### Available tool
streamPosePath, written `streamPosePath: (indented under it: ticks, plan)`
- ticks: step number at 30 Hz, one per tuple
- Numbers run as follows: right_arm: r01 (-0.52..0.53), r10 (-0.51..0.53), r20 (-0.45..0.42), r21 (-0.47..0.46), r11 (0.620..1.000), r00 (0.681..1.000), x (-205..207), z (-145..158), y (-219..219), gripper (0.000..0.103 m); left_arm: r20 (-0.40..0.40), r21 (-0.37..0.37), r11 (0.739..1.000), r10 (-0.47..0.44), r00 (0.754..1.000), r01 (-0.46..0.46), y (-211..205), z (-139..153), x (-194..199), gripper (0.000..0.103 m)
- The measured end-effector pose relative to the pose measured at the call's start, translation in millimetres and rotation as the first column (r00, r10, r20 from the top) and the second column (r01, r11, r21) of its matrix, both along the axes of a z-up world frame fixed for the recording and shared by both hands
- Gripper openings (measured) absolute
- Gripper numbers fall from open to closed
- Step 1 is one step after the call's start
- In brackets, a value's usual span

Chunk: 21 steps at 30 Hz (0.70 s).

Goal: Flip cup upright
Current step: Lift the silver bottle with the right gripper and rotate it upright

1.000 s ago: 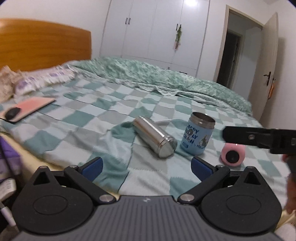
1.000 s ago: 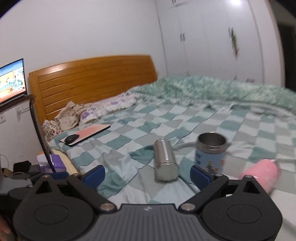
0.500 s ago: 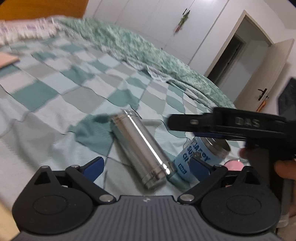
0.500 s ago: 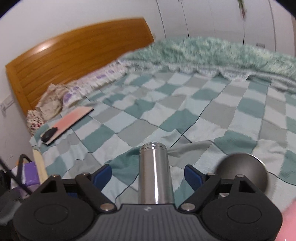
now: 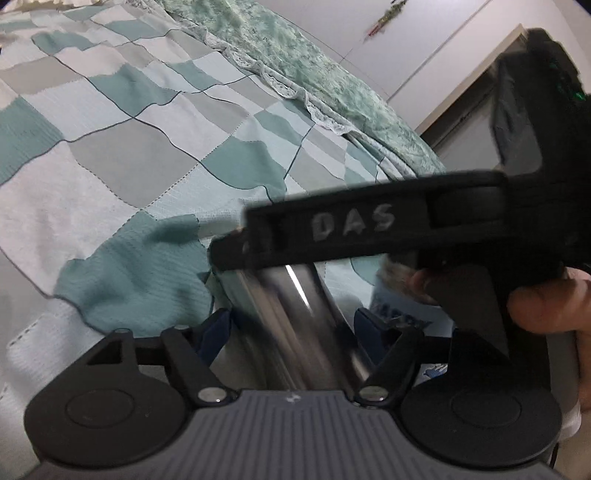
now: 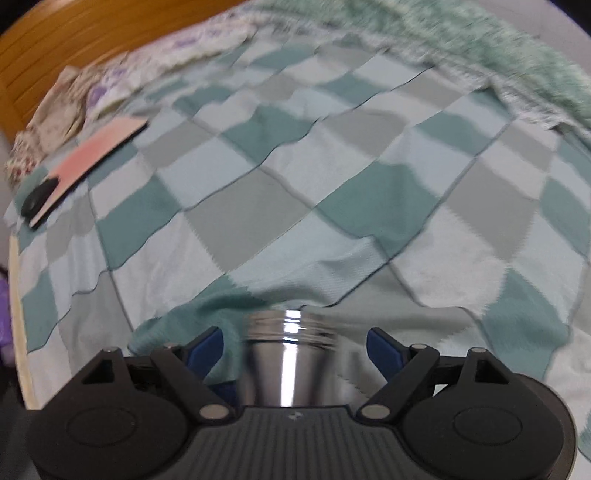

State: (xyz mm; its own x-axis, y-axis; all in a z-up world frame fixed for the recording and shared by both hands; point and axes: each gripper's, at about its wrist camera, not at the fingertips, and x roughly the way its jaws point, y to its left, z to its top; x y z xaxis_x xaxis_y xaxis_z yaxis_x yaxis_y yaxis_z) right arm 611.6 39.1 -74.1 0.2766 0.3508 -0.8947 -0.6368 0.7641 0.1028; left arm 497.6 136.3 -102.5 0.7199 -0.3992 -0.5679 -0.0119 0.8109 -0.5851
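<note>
One steel cup (image 5: 295, 317) lay on its side on the checked quilt (image 5: 122, 162), and both grippers were at it. The left gripper (image 5: 293, 328) had its two blue-tipped fingers (image 5: 216, 328) spread wide, one on each side of the cup's body, with a gap visible between pads and metal. The right gripper (image 6: 295, 345) was also spread, its two fingers (image 6: 382, 349) flanking the cup (image 6: 290, 354) near the threaded mouth, which pointed away from that camera; neither pad seemed to touch it.

From the left wrist view the right gripper's black body (image 5: 369, 232) crossed above the cup, marked with white letters, and the person's right hand (image 5: 546, 306) gripped its handle. Just beyond the cup, partly hidden, stood one blue printed cup (image 5: 402, 314), blurred.

Farther up the bed, in the right wrist view, lay one pink pad (image 6: 92, 158) with one dark mouse (image 6: 38, 197) on its near end. A rumpled green cover (image 5: 317, 62) was bunched along the far edge, one flowered pillow (image 6: 74, 88) sat by the wooden headboard (image 6: 74, 33).
</note>
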Motion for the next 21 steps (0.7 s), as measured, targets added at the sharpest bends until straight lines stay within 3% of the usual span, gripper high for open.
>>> streamPosePath:
  ticks: [1,5,7,11,16,21]
  plan:
    - [-0.003,0.003,-0.015,-0.012,1.0,1.0,3.2,-3.0,1.4,0.062,-0.007,-0.012,1.0,-0.005,1.0,0.005,0.8,-1.6,2.7,0.076]
    - [0.021,-0.017,-0.104,0.031,0.999,0.994,17.9,-10.9,-5.9,0.063,-0.032,-0.044,0.999,-0.017,0.999,0.016,0.9,-8.3,14.7,0.079]
    - [0.03,-0.02,-0.138,0.07,0.997,0.99,25.7,-15.6,-12.6,0.063,-0.035,-0.022,1.0,-0.02,0.999,0.019,-2.7,-7.6,19.4,0.079]
    - [-0.08,0.087,-0.066,0.107,0.991,0.994,25.2,-19.2,-14.6,0.065,-0.016,0.038,0.999,-0.021,1.0,0.021,-11.1,-3.2,23.0,0.079]
    - [-0.044,0.057,-0.074,0.163,0.986,0.996,27.9,-10.5,-20.2,0.064,0.05,0.106,0.994,0.008,0.999,-0.014,-18.2,3.0,13.7,0.078]
    - [-0.045,0.047,-0.007,0.19,0.981,0.999,14.2,12.7,-22.4,0.064,0.121,0.161,0.986,0.017,0.992,-0.036,-23.2,19.9,2.0,0.073]
